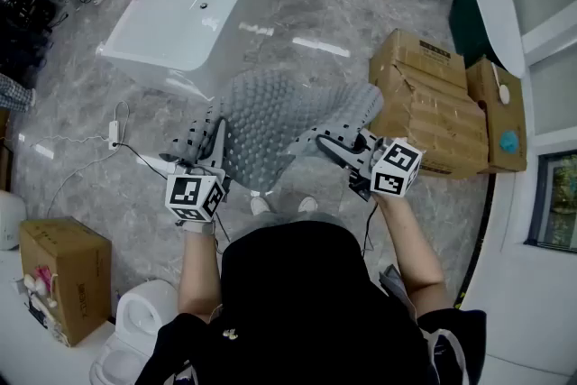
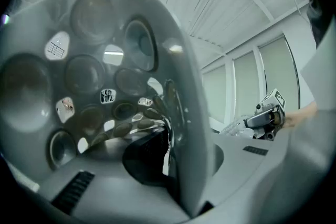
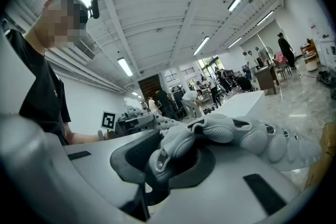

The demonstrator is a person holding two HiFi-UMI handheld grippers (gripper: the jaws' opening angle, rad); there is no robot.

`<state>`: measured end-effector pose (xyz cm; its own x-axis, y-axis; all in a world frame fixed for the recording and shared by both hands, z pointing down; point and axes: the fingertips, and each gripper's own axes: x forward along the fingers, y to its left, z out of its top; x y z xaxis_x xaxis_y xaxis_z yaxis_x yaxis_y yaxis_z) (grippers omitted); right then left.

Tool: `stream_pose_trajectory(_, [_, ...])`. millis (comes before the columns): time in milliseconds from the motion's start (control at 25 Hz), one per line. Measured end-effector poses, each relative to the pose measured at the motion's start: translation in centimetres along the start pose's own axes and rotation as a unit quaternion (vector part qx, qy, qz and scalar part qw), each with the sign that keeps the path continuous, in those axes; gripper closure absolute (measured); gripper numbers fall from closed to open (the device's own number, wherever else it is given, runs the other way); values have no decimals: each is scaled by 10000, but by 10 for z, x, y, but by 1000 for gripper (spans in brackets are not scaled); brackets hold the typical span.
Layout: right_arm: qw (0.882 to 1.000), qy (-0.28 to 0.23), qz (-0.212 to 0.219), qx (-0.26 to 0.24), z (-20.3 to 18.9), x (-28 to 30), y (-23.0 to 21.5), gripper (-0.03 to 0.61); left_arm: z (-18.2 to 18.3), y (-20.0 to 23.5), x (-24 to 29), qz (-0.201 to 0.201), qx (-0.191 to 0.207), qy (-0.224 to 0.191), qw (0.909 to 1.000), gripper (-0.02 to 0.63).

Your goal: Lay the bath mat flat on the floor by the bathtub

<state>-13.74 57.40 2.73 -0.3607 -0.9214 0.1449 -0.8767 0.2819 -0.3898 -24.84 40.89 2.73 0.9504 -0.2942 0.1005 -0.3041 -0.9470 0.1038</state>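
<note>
I hold a grey bath mat (image 1: 270,114) with a bubbled surface up off the marble floor, a little in front of the white bathtub (image 1: 203,0). My left gripper (image 1: 215,138) is shut on the mat's left near edge. My right gripper (image 1: 334,144) is shut on its right near edge. In the left gripper view the mat's underside (image 2: 100,65), covered in suction cups, fills the picture and runs down between the jaws. In the right gripper view a bunched fold of the mat (image 3: 226,131) is pinched in the jaws, and the left gripper (image 3: 131,120) shows beyond it.
Cardboard boxes (image 1: 433,99) are stacked to the right of the mat, and another box (image 1: 63,275) stands at the lower left. A white toilet (image 1: 135,329) is near my left leg. A cable with a plug strip (image 1: 114,132) lies on the floor at left. A dark green tub (image 1: 487,9) stands at the upper right.
</note>
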Motion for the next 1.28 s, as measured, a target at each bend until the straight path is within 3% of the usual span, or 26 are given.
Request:
stream_pose_trajectory(200, [10000,-6,24,88,-3,18,4,494,0,22,-10,-8,206,-66,9998,572])
stream_pose_trajectory(440, [9984,-84,14,561,0,56,4,486,-6,76,-29,27,44,-88,9999,572])
stream_pose_trajectory(800, [9975,90,98,689,5,82,-15,483,-22,123,-27,105,-257,-50,9996,571])
stream_pose_trajectory(1080, [9912,410,332,1213,3,103,-76,482,-37,148,13,412,-255,122,9988,569])
stream_pose_trajectory(1280, [9864,663,645,1355,19,116,-150,482,-40,159,74,771,-267,295,9962,569])
